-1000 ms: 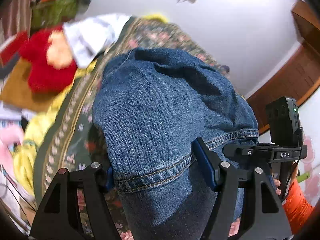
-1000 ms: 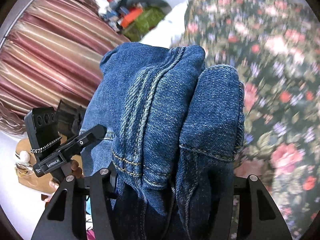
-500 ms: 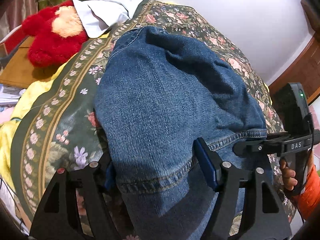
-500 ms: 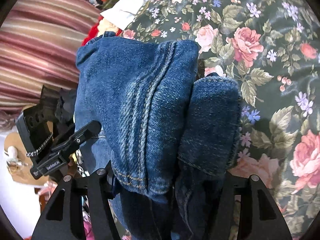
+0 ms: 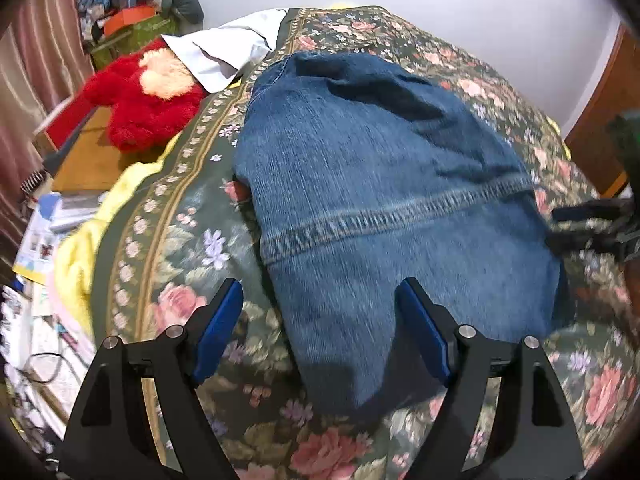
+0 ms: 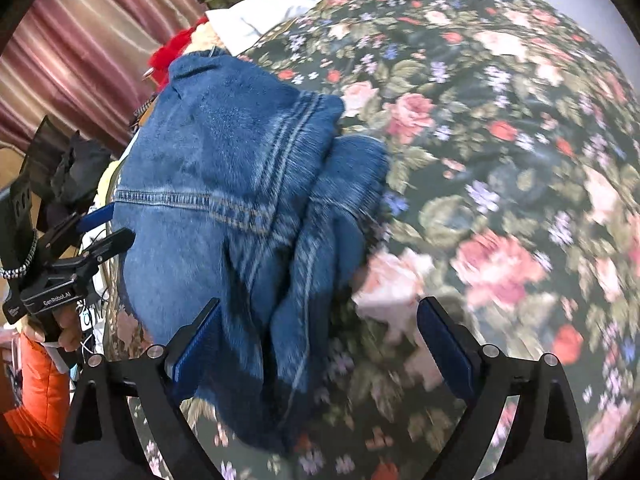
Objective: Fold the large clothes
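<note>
A pair of blue jeans (image 5: 380,200) lies folded over on the floral bedspread (image 5: 168,248), hem end toward me. My left gripper (image 5: 320,304) is open, its blue pads on either side of the near edge of the jeans without holding them. In the right wrist view the jeans (image 6: 240,208) lie bunched at the left on the bedspread (image 6: 500,160). My right gripper (image 6: 320,320) is open above the jeans' near right edge. The left gripper (image 6: 96,220) shows at the left of that view.
A red plush toy (image 5: 148,100) and a white pillow (image 5: 224,48) lie at the bed's far left. A yellow sheet (image 5: 88,224), papers and clutter sit beside the bed's left side. A striped curtain (image 6: 80,40) hangs behind. A wooden door (image 5: 600,120) stands at the right.
Both grippers have opened and let go of the jeans, which now lie on the bed. Both grippers have drawn back a little from the cloth.
</note>
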Demonstrator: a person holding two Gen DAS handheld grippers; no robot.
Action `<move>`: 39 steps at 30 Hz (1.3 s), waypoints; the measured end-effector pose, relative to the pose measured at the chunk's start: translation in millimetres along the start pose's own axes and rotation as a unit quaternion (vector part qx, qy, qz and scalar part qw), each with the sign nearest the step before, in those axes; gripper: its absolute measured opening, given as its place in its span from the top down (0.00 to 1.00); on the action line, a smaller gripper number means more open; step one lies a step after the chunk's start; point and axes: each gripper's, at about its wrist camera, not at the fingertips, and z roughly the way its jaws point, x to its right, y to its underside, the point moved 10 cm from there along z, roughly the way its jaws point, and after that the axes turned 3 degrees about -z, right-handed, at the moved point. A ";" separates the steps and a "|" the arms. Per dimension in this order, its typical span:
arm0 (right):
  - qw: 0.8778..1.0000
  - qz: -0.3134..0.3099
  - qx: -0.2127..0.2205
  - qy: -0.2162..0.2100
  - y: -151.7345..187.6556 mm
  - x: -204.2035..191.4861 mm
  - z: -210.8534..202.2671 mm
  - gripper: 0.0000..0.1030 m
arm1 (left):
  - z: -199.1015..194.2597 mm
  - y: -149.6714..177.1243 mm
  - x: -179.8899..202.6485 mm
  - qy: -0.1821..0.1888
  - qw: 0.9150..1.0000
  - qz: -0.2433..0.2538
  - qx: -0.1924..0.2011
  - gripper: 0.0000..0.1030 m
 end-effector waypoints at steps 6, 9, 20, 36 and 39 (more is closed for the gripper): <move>0.998 0.005 0.057 0.006 -16.8 -5.8 -36.2 0.08 | -24.3 -26.3 7.8 -0.045 0.997 0.043 0.034 0.22; 0.995 0.004 0.096 0.001 -39.7 -17.3 -49.8 0.08 | -21.3 -62.4 9.0 -0.046 0.997 0.039 0.051 0.22; 0.995 0.016 0.086 0.053 -95.4 -4.4 21.2 0.08 | 70.0 -141.6 -18.1 -0.076 0.997 -0.031 0.011 0.22; 0.972 -0.012 0.217 0.093 -66.9 -18.8 -113.8 0.09 | -88.3 -130.8 21.4 -0.063 0.987 0.012 0.146 0.21; 0.955 -0.022 0.283 0.088 -58.0 -47.8 -171.3 0.09 | -152.6 -125.8 35.6 -0.044 0.978 0.012 0.204 0.21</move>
